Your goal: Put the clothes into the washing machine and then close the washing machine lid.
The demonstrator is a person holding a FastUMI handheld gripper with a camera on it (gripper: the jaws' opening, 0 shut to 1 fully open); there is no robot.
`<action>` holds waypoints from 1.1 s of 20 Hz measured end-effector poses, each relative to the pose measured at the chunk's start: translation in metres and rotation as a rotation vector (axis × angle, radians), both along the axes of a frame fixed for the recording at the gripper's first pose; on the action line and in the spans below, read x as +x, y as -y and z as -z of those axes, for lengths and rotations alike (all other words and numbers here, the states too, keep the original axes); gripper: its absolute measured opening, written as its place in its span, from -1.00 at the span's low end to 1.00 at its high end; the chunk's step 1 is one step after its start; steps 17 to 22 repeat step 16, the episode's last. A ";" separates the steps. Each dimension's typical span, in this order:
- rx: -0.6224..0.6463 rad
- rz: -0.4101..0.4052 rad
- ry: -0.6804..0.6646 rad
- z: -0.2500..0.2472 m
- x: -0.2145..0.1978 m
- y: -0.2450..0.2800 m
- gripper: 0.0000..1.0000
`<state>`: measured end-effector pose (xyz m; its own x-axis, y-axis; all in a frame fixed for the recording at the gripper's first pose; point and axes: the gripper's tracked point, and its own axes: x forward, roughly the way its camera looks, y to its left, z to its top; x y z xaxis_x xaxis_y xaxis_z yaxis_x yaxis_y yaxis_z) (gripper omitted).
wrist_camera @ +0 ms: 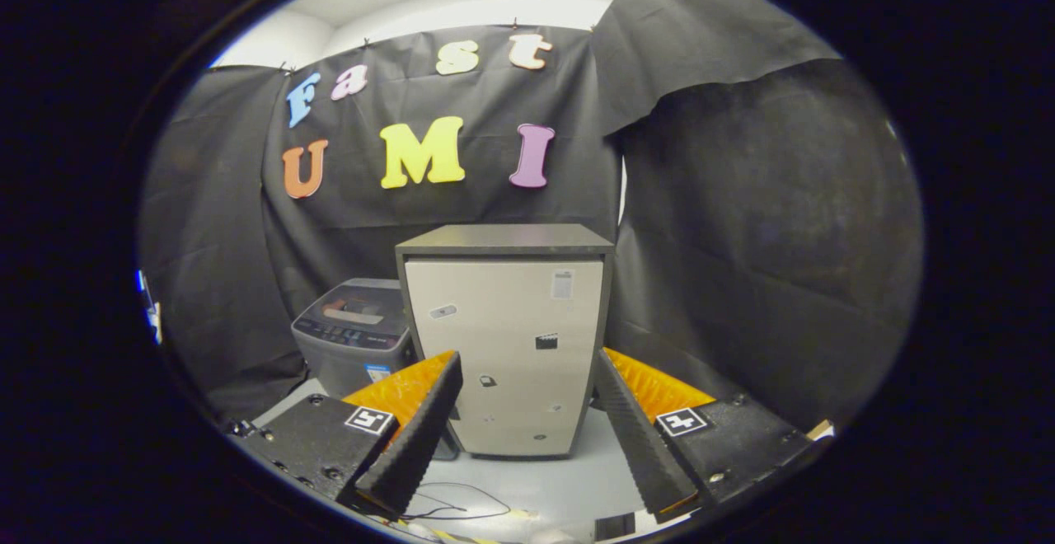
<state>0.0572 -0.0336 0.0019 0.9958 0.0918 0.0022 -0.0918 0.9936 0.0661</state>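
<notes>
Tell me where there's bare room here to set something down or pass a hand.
The cabinet's flat top is bare, and so is the pale floor between the open, empty gripper jaws, up to the cabinet's front, apart from a thin cable near the jaws. It's crowded where the washing machine sits against the cabinet's side.

Gripper (527,420): two long wedge-shaped fingers (420,429) with fine ribbing along their facing surfaces, set wide apart with nothing between them. Each finger is mounted on a flat black block (309,441) fastened with small round screws, and each block carries a square black-and-white marker tag (368,420) near its inner corner. A ribbed orange panel (404,387) sits behind each finger where it meets its block, and a thin dark cable (449,511) loops on the pale floor below the left finger.
</notes>
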 end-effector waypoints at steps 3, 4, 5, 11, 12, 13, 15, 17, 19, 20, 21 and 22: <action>0.020 0.004 -0.014 0.005 -0.002 -0.002 1.00; 0.033 0.006 -0.018 0.004 -0.002 -0.002 1.00; 0.037 0.007 -0.023 0.005 -0.002 -0.002 1.00; 0.013 0.022 -0.016 0.003 -0.004 -0.003 1.00; 0.021 0.019 -0.014 0.002 -0.004 -0.003 1.00; 0.020 0.021 -0.013 0.002 -0.004 -0.005 1.00; 0.012 0.024 -0.009 0.001 -0.002 -0.005 1.00; 0.011 0.025 -0.010 0.001 -0.004 -0.006 1.00; 0.011 0.025 -0.010 0.001 -0.004 -0.006 1.00; 0.011 0.025 -0.010 0.001 -0.004 -0.006 1.00; 0.011 0.025 -0.010 0.001 -0.004 -0.006 1.00; 0.011 0.025 -0.010 0.001 -0.004 -0.006 1.00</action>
